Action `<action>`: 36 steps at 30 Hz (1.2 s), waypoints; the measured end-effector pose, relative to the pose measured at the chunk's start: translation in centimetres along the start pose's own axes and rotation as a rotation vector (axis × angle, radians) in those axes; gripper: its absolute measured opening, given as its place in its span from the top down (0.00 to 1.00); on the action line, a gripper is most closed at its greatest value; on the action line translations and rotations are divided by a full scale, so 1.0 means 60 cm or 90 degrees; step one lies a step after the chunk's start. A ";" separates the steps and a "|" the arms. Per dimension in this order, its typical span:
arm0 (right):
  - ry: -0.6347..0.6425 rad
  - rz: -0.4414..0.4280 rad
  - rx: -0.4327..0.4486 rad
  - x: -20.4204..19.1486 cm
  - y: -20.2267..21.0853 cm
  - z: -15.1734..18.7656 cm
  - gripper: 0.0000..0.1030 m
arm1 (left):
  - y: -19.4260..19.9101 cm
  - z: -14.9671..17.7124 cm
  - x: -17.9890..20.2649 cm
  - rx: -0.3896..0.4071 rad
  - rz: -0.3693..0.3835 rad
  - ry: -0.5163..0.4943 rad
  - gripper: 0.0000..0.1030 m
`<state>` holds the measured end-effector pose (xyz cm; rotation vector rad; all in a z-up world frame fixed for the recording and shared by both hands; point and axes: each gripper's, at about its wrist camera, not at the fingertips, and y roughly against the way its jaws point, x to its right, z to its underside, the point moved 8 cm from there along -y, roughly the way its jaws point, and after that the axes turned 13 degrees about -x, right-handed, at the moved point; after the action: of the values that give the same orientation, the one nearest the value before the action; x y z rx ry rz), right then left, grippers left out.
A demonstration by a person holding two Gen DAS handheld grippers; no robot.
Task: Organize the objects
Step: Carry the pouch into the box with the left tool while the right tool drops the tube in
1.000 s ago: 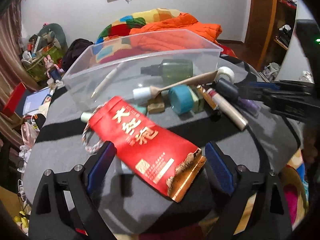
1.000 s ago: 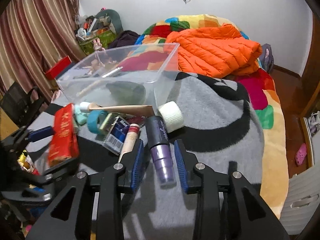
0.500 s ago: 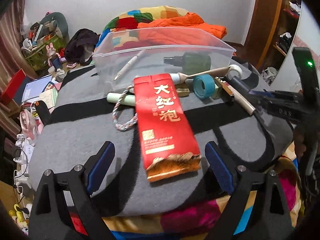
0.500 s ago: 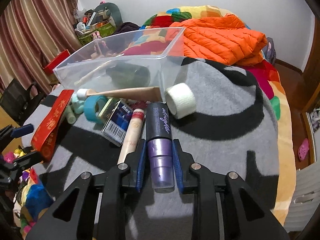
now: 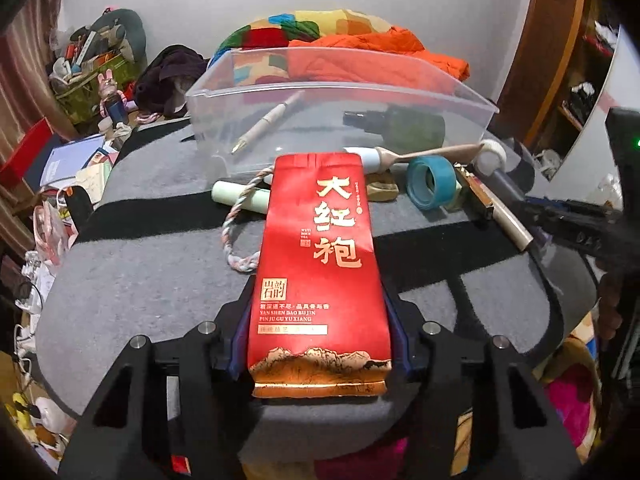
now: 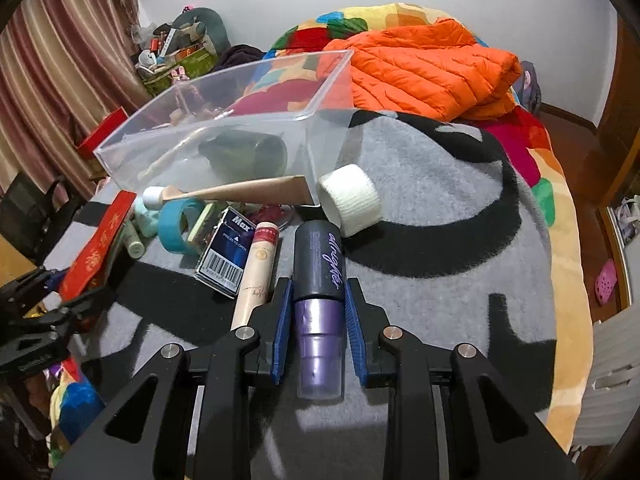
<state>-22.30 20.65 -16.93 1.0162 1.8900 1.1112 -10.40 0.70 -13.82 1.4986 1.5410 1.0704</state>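
Left tongs (image 5: 318, 344) clamp the red pouch (image 5: 318, 264), lying just before the clear bin (image 5: 340, 120). Right tongs (image 6: 318, 320) grip the purple bottle (image 6: 320, 296), seemingly resting on the blanket (image 6: 440, 208) near the bin's corner.

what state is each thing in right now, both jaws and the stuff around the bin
left gripper: jaws shut on the red tea packet
right gripper: jaws shut on the purple bottle
clear plastic bin: open-topped, holding a pen and a dark green bottle
blue tape roll: on edge, outside the bin
white tape roll: on its side against the bin corner
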 end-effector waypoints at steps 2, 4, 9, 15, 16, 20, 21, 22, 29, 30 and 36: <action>0.006 0.010 0.005 -0.004 0.003 0.004 0.77 | 0.007 0.005 -0.008 0.007 0.000 0.004 0.47; 0.007 0.014 0.011 -0.006 0.009 0.009 0.77 | 0.015 0.009 -0.013 0.012 0.002 0.006 0.47; -0.016 0.007 0.042 -0.004 0.043 0.011 0.77 | 0.054 0.009 -0.026 0.047 0.017 0.013 0.47; -0.016 -0.010 0.096 -0.022 0.098 -0.019 0.77 | 0.111 -0.025 -0.030 0.108 0.036 0.011 0.47; -0.014 -0.012 0.103 -0.027 0.105 -0.026 0.77 | 0.117 -0.032 -0.030 0.115 0.038 0.010 0.47; -0.002 -0.015 0.137 -0.049 0.132 -0.063 0.77 | 0.142 -0.069 -0.031 0.149 0.038 0.003 0.47; 0.000 -0.015 0.142 -0.053 0.135 -0.071 0.77 | 0.147 -0.079 -0.030 0.157 0.038 0.000 0.47; 0.003 -0.016 0.148 -0.058 0.139 -0.083 0.77 | 0.150 -0.091 -0.030 0.164 0.041 -0.002 0.47; 0.009 -0.015 0.169 -0.080 0.143 -0.150 0.77 | 0.155 -0.179 -0.015 0.185 0.066 -0.029 0.47; 0.007 -0.014 0.168 -0.081 0.141 -0.159 0.77 | 0.151 -0.190 -0.012 0.181 0.064 -0.033 0.47; 0.000 -0.001 0.158 -0.079 0.117 -0.219 0.77 | 0.102 -0.256 0.000 0.141 0.057 -0.058 0.47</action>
<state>-29.58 14.14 -4.76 1.1473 2.0650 0.8904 -22.06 -0.59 -2.14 1.7558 1.5822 0.8895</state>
